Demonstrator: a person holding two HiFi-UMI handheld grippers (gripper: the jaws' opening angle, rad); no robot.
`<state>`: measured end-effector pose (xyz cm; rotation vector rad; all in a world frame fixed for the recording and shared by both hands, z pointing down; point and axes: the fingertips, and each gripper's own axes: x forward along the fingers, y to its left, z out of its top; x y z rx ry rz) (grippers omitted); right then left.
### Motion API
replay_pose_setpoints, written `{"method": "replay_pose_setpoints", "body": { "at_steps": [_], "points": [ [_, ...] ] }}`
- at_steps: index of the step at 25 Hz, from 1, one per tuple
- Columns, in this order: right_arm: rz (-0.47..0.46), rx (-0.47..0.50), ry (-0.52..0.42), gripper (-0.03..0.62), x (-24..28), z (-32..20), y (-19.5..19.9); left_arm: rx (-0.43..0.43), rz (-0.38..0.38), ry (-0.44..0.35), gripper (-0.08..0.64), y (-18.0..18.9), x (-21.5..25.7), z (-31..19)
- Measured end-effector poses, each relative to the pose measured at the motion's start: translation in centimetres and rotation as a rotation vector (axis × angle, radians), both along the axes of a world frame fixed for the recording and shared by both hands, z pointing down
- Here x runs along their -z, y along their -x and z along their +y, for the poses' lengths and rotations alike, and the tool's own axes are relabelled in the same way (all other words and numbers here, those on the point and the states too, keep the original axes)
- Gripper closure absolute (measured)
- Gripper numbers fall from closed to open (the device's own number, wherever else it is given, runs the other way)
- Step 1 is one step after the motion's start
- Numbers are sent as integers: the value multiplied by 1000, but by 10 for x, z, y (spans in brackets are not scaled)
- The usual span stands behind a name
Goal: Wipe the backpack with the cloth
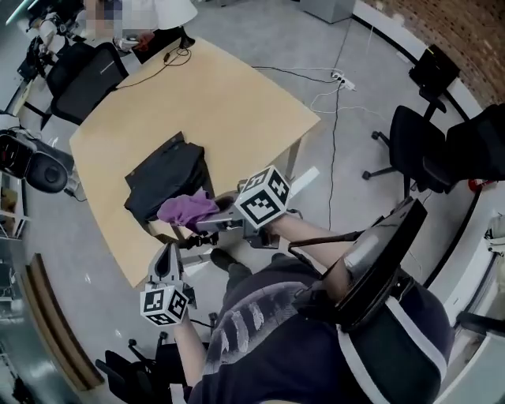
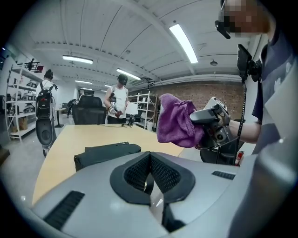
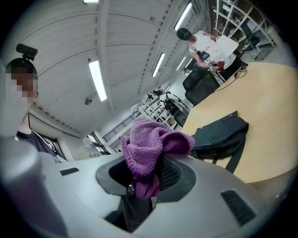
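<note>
A black backpack (image 1: 166, 177) lies flat on the tan table (image 1: 213, 102), near its front corner. My right gripper (image 1: 208, 220) is shut on a bunched purple cloth (image 1: 188, 209), held just off the backpack's near end. In the right gripper view the cloth (image 3: 150, 148) bulges out between the jaws, with the backpack (image 3: 219, 135) beyond it. My left gripper (image 1: 166, 259) hangs below the table's edge, shut and with nothing in it. The left gripper view shows the backpack (image 2: 106, 154) ahead and the cloth (image 2: 176, 122) in the right gripper (image 2: 192, 122) up to the right.
A person in white (image 1: 150, 16) stands at the table's far end beside black office chairs (image 1: 83, 75). Cables (image 1: 170, 57) lie on the far tabletop, and a power strip (image 1: 342, 79) on the floor. More chairs (image 1: 418, 142) stand to the right, a black speaker (image 1: 35, 162) to the left.
</note>
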<state>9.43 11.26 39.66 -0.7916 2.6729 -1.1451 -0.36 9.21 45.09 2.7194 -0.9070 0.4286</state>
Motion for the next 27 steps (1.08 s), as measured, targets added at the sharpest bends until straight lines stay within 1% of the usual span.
{"method": "replay_pose_setpoints", "body": {
  "at_steps": [4, 9, 15, 18, 20, 22, 24, 27],
  "points": [
    [1, 36, 2, 482, 3, 31, -1, 41, -3, 9, 552, 1, 5, 39],
    [5, 71, -10, 482, 9, 64, 8, 66, 7, -8, 552, 10, 15, 72],
    [-5, 64, -16, 482, 13, 115, 19, 71, 14, -31, 552, 29, 21, 120],
    [-5, 47, -24, 482, 12, 154, 25, 53, 26, -40, 552, 39, 23, 158],
    [-4, 36, -31, 482, 11, 179, 36, 37, 48, -44, 552, 48, 23, 183],
    [3, 26, -30, 482, 9, 201, 55, 28, 67, -47, 552, 64, 22, 204],
    [0, 10, -22, 482, 6, 229, 81, 15, 73, -37, 552, 88, 21, 229],
    [-16, -21, -12, 482, 2, 277, 121, -11, 73, -2, 552, 128, 18, 272]
  ]
}}
